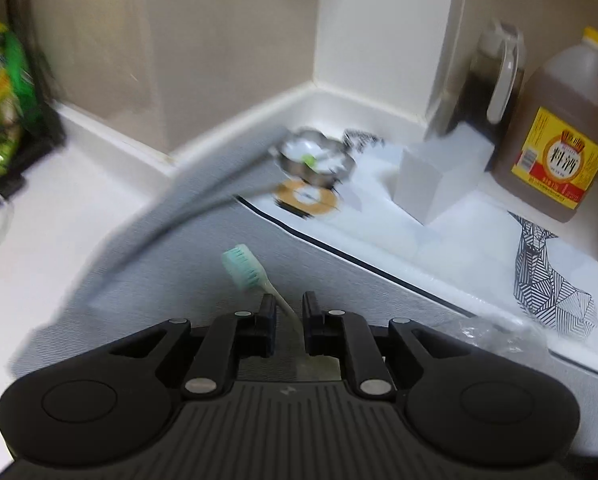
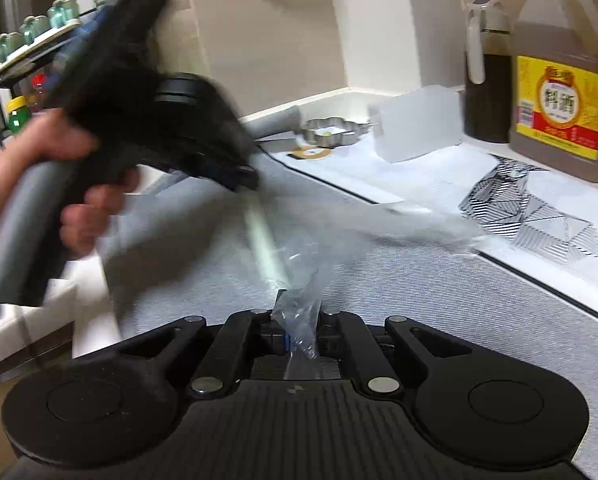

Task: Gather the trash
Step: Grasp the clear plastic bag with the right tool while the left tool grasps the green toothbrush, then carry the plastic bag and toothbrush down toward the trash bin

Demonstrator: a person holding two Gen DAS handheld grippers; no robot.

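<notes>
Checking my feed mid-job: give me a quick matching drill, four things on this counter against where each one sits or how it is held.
Things:
1. mint-bristled toothbrush
2. clear crinkled plastic bag
3. big amber cooking-wine jug with yellow cap
4. small fluted metal tin

Places or states:
A. standing at the far right of the counter
B. clamped in the right gripper
C. near the back corner, beside a white box
D. between the fingers of the left gripper

Pairs: 1-D, 2-B, 3-A, 4-C
</notes>
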